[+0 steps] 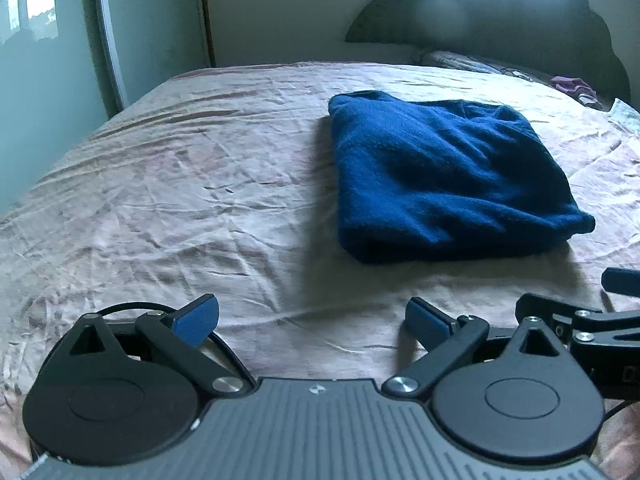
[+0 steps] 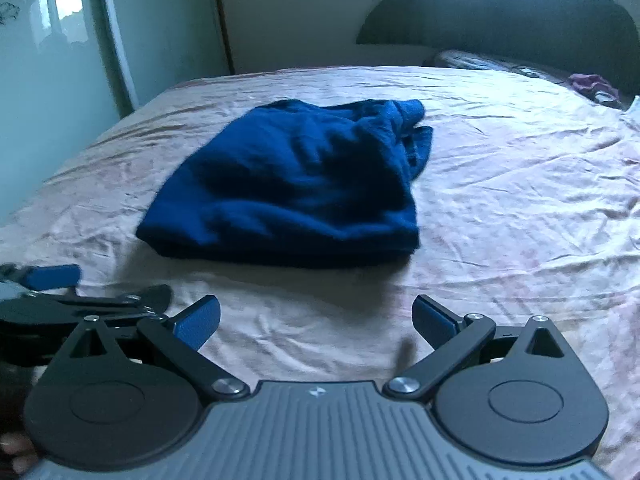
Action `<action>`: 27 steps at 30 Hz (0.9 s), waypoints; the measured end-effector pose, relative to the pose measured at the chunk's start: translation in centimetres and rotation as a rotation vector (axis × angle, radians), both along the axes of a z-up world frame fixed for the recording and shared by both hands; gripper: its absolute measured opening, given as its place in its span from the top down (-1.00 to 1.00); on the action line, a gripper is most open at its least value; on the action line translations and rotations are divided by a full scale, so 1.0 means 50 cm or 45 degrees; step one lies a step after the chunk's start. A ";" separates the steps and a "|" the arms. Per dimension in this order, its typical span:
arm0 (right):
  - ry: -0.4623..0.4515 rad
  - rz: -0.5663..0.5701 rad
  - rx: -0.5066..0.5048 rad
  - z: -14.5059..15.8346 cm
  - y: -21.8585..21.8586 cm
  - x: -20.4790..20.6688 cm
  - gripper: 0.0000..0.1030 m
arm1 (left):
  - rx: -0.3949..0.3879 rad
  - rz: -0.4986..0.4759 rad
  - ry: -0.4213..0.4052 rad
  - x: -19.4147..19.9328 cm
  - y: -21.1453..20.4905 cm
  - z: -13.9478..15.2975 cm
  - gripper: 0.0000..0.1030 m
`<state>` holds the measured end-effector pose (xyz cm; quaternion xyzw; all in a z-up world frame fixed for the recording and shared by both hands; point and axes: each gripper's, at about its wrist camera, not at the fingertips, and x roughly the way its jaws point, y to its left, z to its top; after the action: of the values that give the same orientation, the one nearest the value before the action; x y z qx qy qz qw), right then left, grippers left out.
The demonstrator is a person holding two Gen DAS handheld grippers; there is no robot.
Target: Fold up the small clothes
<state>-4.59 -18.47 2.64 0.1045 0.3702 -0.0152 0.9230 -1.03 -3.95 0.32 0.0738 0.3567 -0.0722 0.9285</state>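
Both grippers, left [image 1: 312, 322] and right [image 2: 316, 322], hover low over the bed [image 1: 160, 184] with jaws spread wide, holding nothing. The blue garment [image 1: 448, 176] lies folded mid-bed, just ahead of them, untouched. Its far right corner looks bunched and loose; a careless pinch there could drag the stack open, or catch the wrinkled sheet instead. I can read no writing, only a small emblem on each gripper body.

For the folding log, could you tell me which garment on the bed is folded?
The blue garment mid-bed; the purple one lies crumpled by the headboard.
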 end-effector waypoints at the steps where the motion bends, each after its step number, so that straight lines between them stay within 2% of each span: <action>1: 0.001 0.002 0.018 -0.001 -0.003 -0.001 -1.00 | 0.004 0.005 -0.007 -0.001 0.001 0.001 -0.96; 10: -0.031 0.018 0.005 0.026 0.003 -0.013 -1.00 | -0.038 0.019 -0.011 -0.012 0.013 0.026 -0.96; 27: -0.013 0.026 -0.018 0.021 0.008 -0.014 -1.00 | -0.029 0.025 0.011 -0.016 0.017 0.024 -0.96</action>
<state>-5.31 -18.08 3.71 0.0943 0.3664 -0.0080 0.9256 -1.81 -3.09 1.52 0.0596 0.3604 -0.0676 0.9285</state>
